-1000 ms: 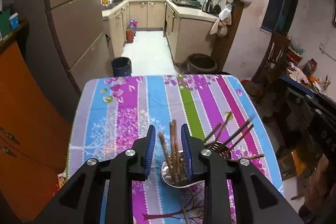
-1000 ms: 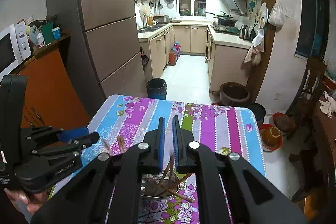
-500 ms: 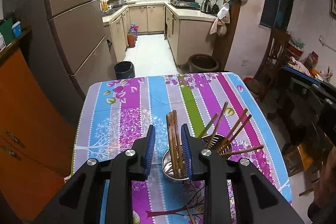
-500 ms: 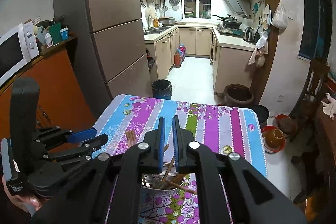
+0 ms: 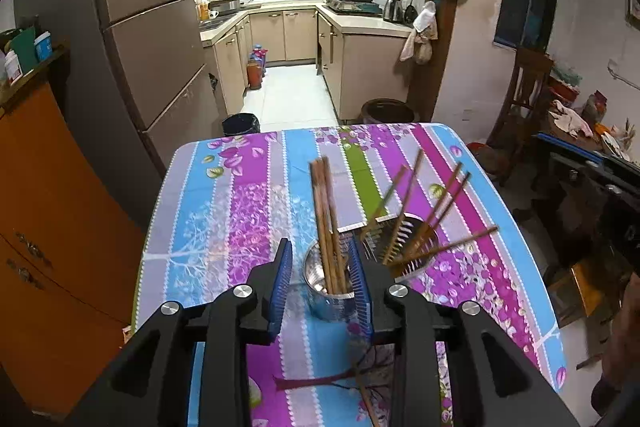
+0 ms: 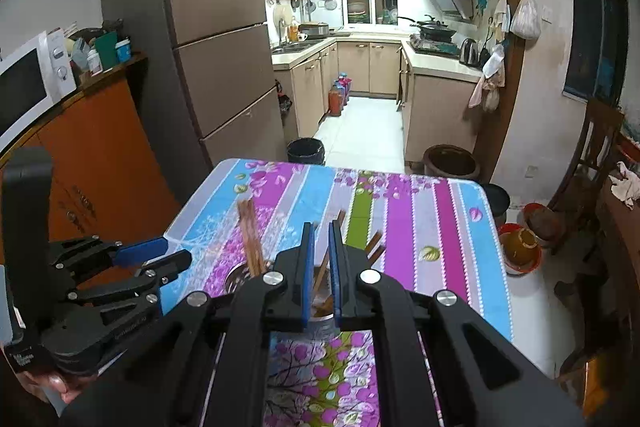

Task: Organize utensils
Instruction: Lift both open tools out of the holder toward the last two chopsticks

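Left gripper (image 5: 322, 279): jaws opening, blue pads either side of a bundle of brown chopsticks (image 5: 326, 215) without visibly pressing on it. The bundle stands nearly upright in a small steel cup (image 5: 320, 283) on the striped tablecloth (image 5: 224, 227), near edge, centre-left.

Handling, judged: the sticks look like light, stiff wood, smooth enough to slide against each other; a loose bundle would fan or twist if pinched at one end. Best hold is probably mid-length, above the cup rim, squeezing across the whole bundle. The cup looks light and shiny and may tip or skid if the sticks are dragged sideways.

Just right of the cup: a slotted holder (image 5: 404, 243) with more chopsticks (image 5: 436, 211) splayed out at steep angles, tips pointing far and right.

Right gripper (image 6: 320, 259): fingers together, only a narrow slit between the pads, nothing clamped.

Hard to read: from the right wrist view the gripper body covers most of the holder and cup. Cup base and stick tips inside are hidden. Whether a stray stick lies on the cloth near the left gripper's right arm is unclear.
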Motion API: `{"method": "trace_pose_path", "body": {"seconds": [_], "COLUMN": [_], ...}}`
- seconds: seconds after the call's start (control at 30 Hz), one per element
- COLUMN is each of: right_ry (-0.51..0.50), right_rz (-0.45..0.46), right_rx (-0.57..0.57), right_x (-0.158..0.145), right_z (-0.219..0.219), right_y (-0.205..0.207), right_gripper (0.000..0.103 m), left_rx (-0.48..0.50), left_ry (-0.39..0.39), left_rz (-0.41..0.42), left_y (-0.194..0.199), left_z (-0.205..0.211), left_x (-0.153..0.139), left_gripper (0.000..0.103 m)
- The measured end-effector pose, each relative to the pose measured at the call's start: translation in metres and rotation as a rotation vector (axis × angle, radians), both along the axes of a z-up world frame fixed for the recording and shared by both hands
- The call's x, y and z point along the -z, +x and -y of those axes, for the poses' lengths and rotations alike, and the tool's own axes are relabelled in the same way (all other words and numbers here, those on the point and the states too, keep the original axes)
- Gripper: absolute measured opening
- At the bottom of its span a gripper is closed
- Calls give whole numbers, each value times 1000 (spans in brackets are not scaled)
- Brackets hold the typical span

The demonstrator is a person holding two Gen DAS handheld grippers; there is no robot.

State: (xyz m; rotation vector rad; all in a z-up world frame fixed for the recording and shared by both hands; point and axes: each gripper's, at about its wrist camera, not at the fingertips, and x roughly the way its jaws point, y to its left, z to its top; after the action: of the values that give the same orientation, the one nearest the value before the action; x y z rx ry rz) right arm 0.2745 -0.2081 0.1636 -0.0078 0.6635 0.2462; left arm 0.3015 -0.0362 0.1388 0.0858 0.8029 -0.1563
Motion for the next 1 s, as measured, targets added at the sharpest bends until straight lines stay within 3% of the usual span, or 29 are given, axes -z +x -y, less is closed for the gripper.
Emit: {"method": "trace_pose_path", "body": {"seconds": [0.37,0.8,1.0], "right_ry": [-2,-30,13], "right_rz": [-41,-54,-87], "right_rx": [-38,-76,-89], "right_x": [39,123,169], "right_z": [-4,12,21], "right_y": [-38,-112,-149], "right_gripper": [6,7,7], "left_rx": [60,95,95], "left_ry": [-35,-102,-79], "left_rz": [-15,-95,-89], "left_y": [-53,-120,-155], "left_z": [14,18,24], "left_x": [39,125,161], "left_gripper": [35,37,37]}}
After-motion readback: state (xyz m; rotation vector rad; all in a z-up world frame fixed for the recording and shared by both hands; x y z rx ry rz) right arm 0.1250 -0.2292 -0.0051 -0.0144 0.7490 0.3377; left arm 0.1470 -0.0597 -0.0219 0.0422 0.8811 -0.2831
